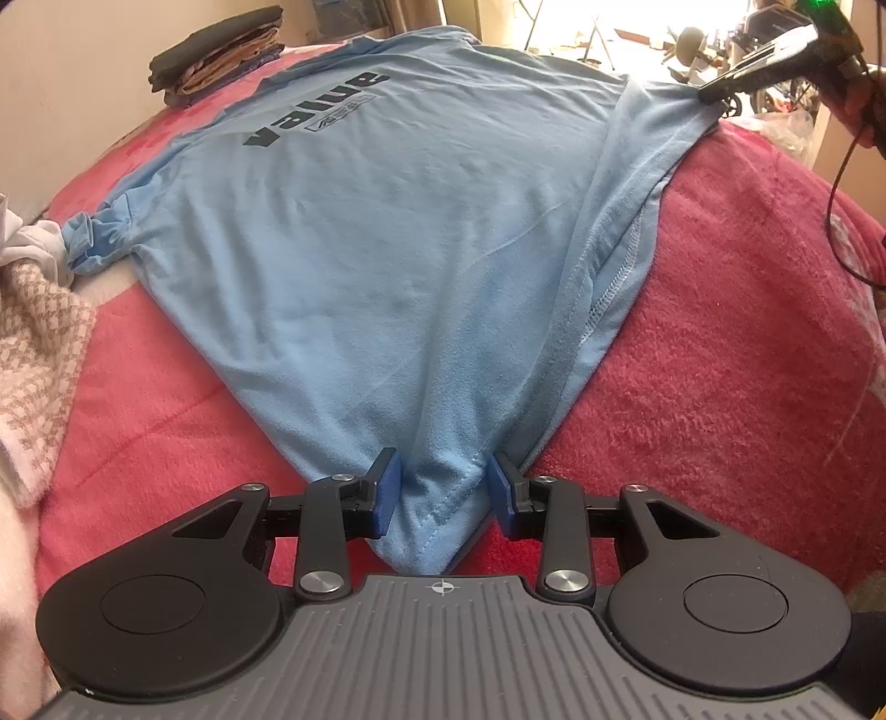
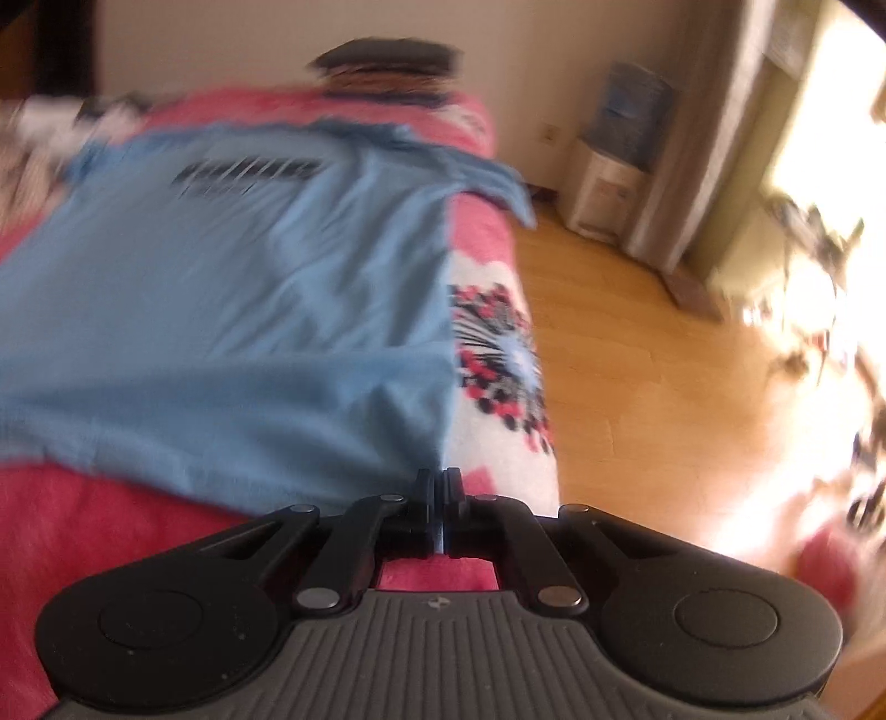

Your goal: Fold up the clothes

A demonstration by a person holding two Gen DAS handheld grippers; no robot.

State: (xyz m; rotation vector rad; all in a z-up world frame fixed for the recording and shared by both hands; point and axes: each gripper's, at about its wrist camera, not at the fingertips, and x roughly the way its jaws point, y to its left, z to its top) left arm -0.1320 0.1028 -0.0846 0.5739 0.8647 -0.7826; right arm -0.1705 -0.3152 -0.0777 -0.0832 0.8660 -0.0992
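A light blue T-shirt (image 1: 387,249) with dark "value" lettering lies spread on a pink blanket (image 1: 720,360). My left gripper (image 1: 443,487) has its blue pads (image 1: 387,493) on either side of the shirt's near corner, and the bunched cloth is pinched between them. The shirt fans out from that corner. At the far right my right gripper (image 1: 714,91) pinches another corner, which rises to its tip. In the blurred right wrist view, the right gripper (image 2: 441,482) has its jaws together at the edge of the T-shirt (image 2: 249,310), near the bed's side.
A stack of folded clothes (image 1: 221,50) sits at the bed's far end. A beige checked cloth (image 1: 39,343) and white fabric lie at the left. Beyond the bed's edge are a wooden floor (image 2: 637,360) and a water dispenser (image 2: 614,166). A hand (image 1: 853,105) holds the right gripper.
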